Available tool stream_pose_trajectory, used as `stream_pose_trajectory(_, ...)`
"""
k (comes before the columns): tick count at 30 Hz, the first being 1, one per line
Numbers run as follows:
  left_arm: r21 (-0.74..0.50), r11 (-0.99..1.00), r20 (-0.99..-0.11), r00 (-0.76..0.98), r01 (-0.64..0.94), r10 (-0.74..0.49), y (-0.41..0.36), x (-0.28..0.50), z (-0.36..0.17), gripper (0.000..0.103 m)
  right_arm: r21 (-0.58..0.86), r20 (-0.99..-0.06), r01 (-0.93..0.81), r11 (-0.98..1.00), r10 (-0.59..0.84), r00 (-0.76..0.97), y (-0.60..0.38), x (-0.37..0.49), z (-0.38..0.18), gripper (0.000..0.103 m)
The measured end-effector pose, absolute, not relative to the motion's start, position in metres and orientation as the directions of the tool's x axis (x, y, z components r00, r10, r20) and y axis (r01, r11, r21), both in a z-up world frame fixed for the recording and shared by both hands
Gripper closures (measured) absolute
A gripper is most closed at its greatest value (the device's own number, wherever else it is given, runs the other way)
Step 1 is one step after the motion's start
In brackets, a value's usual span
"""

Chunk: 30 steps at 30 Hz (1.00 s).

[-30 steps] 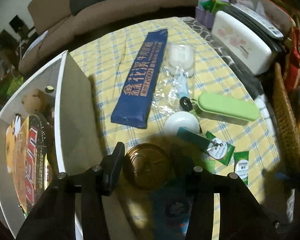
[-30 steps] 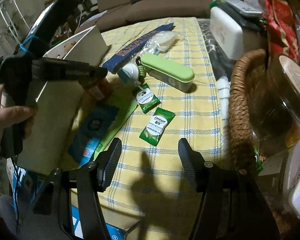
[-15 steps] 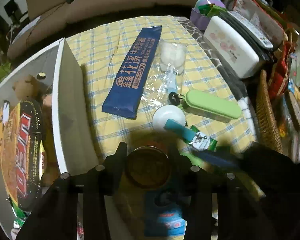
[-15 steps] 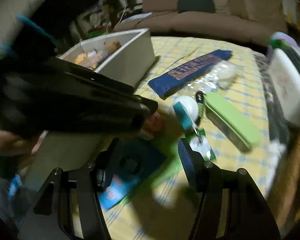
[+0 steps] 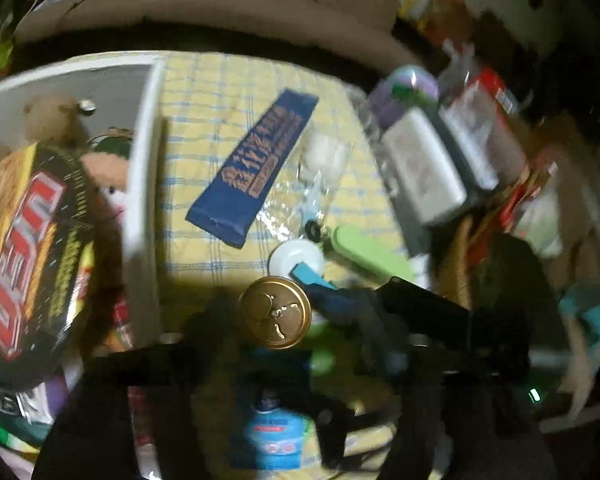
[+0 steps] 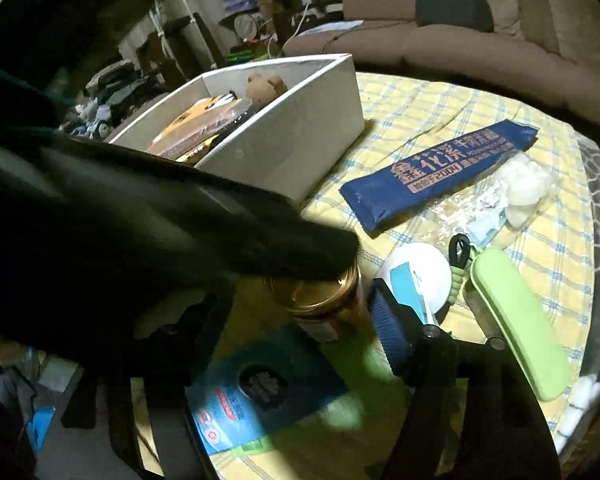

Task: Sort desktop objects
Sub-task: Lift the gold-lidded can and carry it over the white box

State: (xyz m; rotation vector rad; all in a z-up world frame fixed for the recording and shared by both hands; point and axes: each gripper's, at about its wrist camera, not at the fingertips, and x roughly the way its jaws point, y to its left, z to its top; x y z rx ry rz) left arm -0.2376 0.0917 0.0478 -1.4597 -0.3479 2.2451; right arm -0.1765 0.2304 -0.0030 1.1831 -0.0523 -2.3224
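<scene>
A jar with a gold lid (image 5: 275,312) stands on the yellow checked cloth beside the white box (image 5: 144,184). My left gripper (image 5: 284,322) hangs over it, its jaws opening and spread to either side of the lid without pressing it. The right gripper (image 6: 300,300) reaches in from the right, and its blue-padded finger (image 6: 384,320) stands close by the jar (image 6: 324,300). Its other finger is hidden under the left gripper's dark body (image 6: 180,220). The right jaws are opening too, with the jar between them.
The white box (image 6: 300,132) holds a noodle bowl (image 5: 32,272) and soft toys. A blue packet (image 6: 440,172), a cotton bag (image 6: 520,188), a white round case (image 6: 416,276), a green case (image 6: 516,320) and a blue sachet (image 6: 260,392) lie around. Clutter and a wicker basket (image 5: 460,264) crowd the right.
The left jaws, shut on the jar half a second ago, have spread off it. The right gripper has swung in from the right and now straddles the jar.
</scene>
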Motion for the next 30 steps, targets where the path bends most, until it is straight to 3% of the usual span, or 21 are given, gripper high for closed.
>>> stream_pose_trajectory(3, -0.533, -0.823, -0.745, -0.353, -0.195, 0.566, 0.07, -0.233, 0.047, 0.031, 0.182, -0.763, 0.429, -0.885, -0.403, -0.506, 0.229, -0.18, 0.0, 0.036)
stream_pose_trajectory(6, -0.549, -0.813, -0.728, -0.367, -0.194, 0.579, 0.065, -0.228, 0.052, 0.032, 0.135, -0.795, 0.456, -0.88, -0.371, -0.48, 0.215, -0.188, -0.005, 0.037)
stream_pose_trajectory(7, -0.537, -0.82, -0.732, -0.375, -0.197, 0.569, 0.065, -0.226, 0.054, 0.032, 0.12, -0.803, 0.456, -0.882, -0.356, -0.477, 0.21, -0.192, -0.008, 0.041)
stream_pose_trajectory(8, -0.531, -0.823, -0.734, -0.377, -0.201, 0.565, 0.065, -0.225, 0.054, 0.032, 0.102, -0.809, 0.448, -0.888, -0.336, -0.482, 0.207, -0.196, -0.011, 0.056)
stream_pose_trajectory(13, -0.514, -0.819, -0.726, -0.38, -0.256, 0.574, 0.062, -0.212, 0.059, 0.027, 0.093, -0.817, 0.435, -0.896, -0.318, -0.481, 0.21, -0.198, -0.008, 0.056)
stream_pose_trajectory(16, -0.444, -0.812, -0.721, -0.386, -0.38, 0.575, 0.074, -0.193, 0.066, 0.024, 0.181, -0.787, 0.4, -0.899, -0.376, -0.489, 0.237, -0.184, 0.016, 0.056)
stream_pose_trajectory(22, -0.377, -0.681, -0.577, -0.416, -0.628, 0.703, 0.095, -0.136, 0.116, 0.018, 0.343, -0.696, 0.409, -0.846, -0.521, -0.494, 0.281, -0.129, 0.095, 0.056)
stream_pose_trajectory(28, -0.073, -0.639, -0.547, -0.505, -0.765, 0.667, 0.136, -0.056, 0.166, 0.013, 0.428, -0.66, 0.365, -0.827, -0.562, -0.498, 0.297, -0.061, 0.165, 0.056)
stream_pose_trajectory(30, -0.059, -0.601, -0.542, -0.48, -0.797, 0.69, 0.139, -0.037, 0.179, 0.014, 0.415, -0.674, 0.371, -0.831, -0.555, -0.487, 0.288, -0.039, 0.183, 0.056)
